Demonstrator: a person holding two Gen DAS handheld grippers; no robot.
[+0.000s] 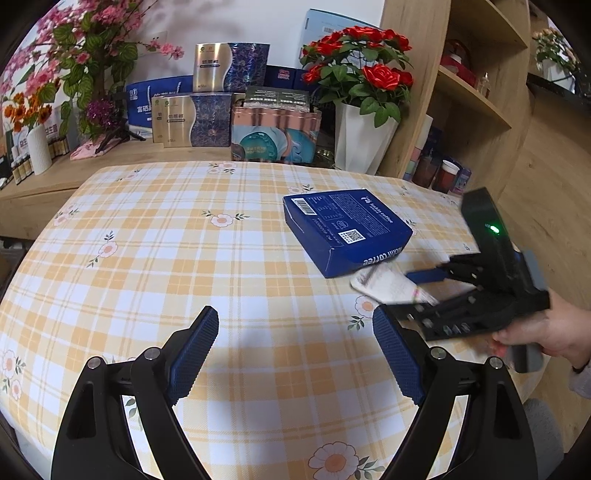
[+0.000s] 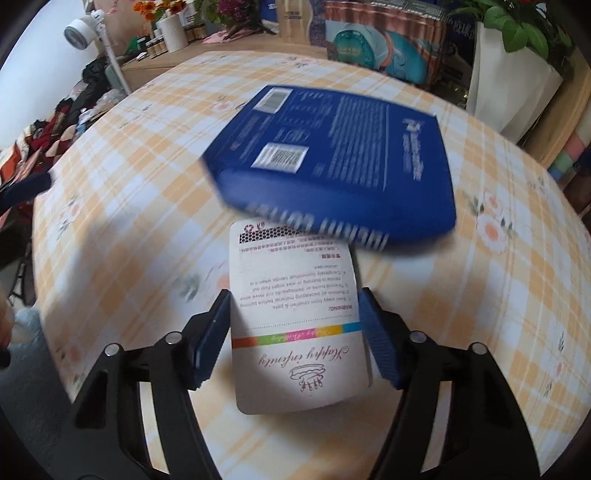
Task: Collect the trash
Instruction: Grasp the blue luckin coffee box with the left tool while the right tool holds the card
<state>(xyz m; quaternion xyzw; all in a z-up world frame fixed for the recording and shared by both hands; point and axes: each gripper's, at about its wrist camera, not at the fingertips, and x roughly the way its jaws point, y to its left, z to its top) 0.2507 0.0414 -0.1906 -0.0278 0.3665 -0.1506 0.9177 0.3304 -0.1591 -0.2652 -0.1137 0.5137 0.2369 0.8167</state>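
Observation:
A blue coffee box (image 1: 345, 229) lies flat on the table with the yellow checked cloth (image 1: 166, 240); it also shows in the right wrist view (image 2: 332, 162). A white printed card (image 2: 295, 317) sits between the fingers of my right gripper (image 2: 293, 332), which is shut on its two long edges just in front of the box. In the left wrist view the right gripper (image 1: 417, 291) holds the card (image 1: 388, 286) at the box's near right corner. My left gripper (image 1: 295, 350) is open and empty above the cloth, nearer than the box.
Gift boxes (image 1: 229, 99), a white pot of red roses (image 1: 362, 140) and a white vase (image 1: 38, 149) stand on the wooden sideboard behind the table. A wooden shelf unit (image 1: 472, 92) stands at the right. A white lamp (image 2: 79, 31) stands at the far left.

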